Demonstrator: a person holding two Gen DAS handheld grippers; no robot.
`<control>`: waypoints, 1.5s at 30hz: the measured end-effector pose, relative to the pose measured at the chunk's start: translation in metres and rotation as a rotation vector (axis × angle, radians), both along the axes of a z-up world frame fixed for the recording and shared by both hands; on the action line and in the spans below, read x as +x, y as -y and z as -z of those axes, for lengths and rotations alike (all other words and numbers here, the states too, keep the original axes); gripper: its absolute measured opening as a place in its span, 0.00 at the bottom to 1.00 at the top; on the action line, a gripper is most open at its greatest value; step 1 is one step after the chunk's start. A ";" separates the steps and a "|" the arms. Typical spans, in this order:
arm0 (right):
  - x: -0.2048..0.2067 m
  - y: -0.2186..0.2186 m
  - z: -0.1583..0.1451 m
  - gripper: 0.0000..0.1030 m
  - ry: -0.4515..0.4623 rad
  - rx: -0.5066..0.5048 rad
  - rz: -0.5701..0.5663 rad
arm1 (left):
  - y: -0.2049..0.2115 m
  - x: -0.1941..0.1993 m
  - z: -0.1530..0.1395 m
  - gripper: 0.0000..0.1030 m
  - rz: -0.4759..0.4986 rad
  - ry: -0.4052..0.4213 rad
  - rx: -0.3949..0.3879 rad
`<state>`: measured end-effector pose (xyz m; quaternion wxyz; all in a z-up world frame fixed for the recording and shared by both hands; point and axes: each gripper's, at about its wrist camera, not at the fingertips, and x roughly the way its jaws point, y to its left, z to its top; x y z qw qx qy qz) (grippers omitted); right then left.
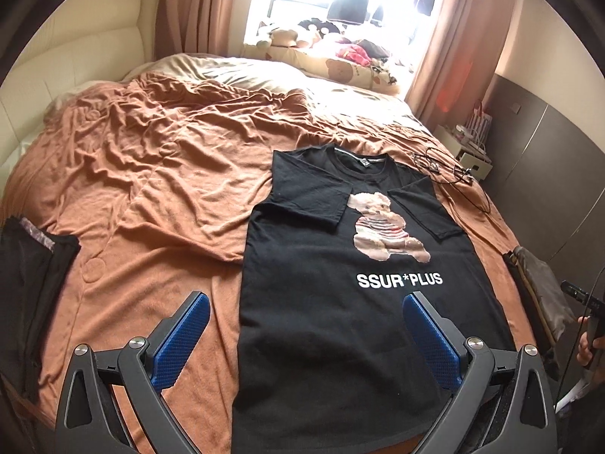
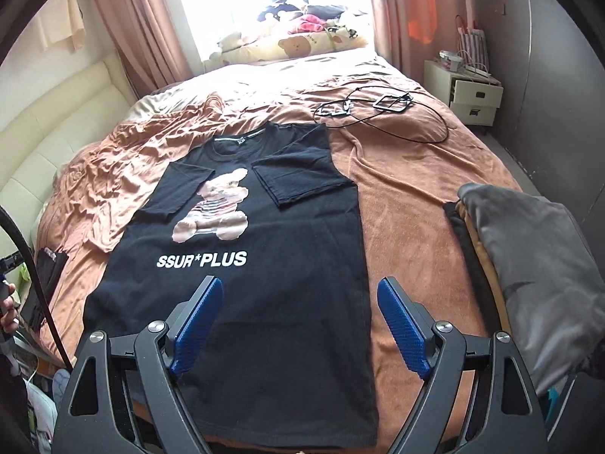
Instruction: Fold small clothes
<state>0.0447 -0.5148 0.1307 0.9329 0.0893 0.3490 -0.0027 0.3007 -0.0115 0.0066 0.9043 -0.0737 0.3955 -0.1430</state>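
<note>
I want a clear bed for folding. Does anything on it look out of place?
Yes: a tangle of black cables lies loose on the brown blanket, just beyond the black T-shirt near its collar. The shirt itself lies flat, both sleeves folded in.

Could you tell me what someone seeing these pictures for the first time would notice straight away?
The eye goes first to the black T-shirt spread flat on the bed's orange blanket, both sleeves folded inward over a teddy bear print and white lettering. Next come the blue-padded open grippers in the foreground, left gripper and right gripper, each empty above the shirt's lower half. A black cable lies tangled beyond the collar.
</note>
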 end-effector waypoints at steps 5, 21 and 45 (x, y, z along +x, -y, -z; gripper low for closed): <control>-0.043 -0.006 0.000 0.81 0.038 -0.005 -0.007 | -0.022 -0.042 -0.003 0.99 -0.016 0.033 -0.056; -0.136 0.005 0.036 0.81 0.087 0.057 -0.010 | -0.062 -0.141 0.036 0.92 -0.068 0.026 -0.093; -0.113 0.037 0.128 0.68 -0.024 0.231 0.060 | -0.092 -0.118 0.165 0.48 -0.126 -0.242 -0.244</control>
